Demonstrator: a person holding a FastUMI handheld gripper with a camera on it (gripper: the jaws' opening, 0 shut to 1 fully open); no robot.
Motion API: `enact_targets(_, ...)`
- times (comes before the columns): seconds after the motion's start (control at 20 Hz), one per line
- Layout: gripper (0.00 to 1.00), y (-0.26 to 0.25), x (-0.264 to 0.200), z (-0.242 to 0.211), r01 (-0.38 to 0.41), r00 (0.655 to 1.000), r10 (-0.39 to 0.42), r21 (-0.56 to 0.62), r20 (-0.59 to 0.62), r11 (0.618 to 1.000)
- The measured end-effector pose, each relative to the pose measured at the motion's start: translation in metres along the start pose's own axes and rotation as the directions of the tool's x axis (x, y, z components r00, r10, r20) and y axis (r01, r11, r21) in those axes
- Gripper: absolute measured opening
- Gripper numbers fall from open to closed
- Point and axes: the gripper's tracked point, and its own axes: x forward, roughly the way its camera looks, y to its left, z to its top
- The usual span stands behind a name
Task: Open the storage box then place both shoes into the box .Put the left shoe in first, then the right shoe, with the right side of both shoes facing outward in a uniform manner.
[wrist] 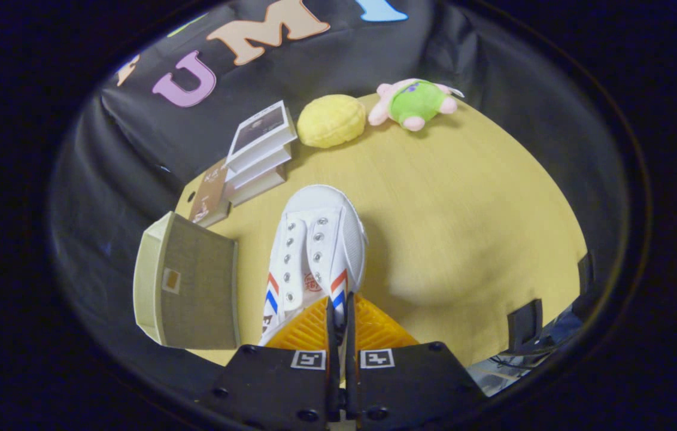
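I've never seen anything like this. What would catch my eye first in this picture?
Most striking is the white shoe with red and blue stripes, hanging toe-forward over the wooden table, its heel edge pinched in the nearly closed tool. Beside it stands the grey storage box. Beyond the toe lie a stack of books, a yellow plush and a pink and green plush toy.

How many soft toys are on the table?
2. A yellow round plush sits beyond the shoe, beside the stacked books. A green and pink plush lies just past it. The gripper is pinching the shoe.
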Motion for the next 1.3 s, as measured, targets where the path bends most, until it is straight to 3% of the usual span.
enact_targets(0.35,0.07,0.075,-0.025,0.002,-0.03,0.999,0.03,-0.023,0.028,0.999)
enact_targets(0.8,0.07,0.184,-0.034,-0.004,-0.122,0.99,0.125,-0.045,0.065,0.992)
enact_targets(1.0,0.07,0.236,-0.025,-0.016,-0.182,0.982,0.184,-0.046,0.042,0.982)
enact_targets(1.3,0.07,0.279,-0.002,-0.035,-0.183,0.983,0.185,-0.083,0.019,0.98)
